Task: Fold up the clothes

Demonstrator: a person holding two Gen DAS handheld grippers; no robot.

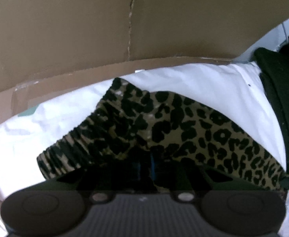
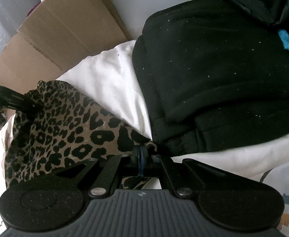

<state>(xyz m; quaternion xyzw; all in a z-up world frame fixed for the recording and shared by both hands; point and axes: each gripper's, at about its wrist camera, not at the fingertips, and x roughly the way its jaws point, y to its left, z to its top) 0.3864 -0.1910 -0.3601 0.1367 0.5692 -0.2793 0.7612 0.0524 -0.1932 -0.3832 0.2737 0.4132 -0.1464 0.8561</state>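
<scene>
Both tools pinch the leopard-print garment (image 1: 184, 122): right tool (image 2: 141, 154) beside the black garment (image 2: 223, 75), left tool (image 1: 150, 162) farther off (soft, limp cloth). Grip edges.
</scene>
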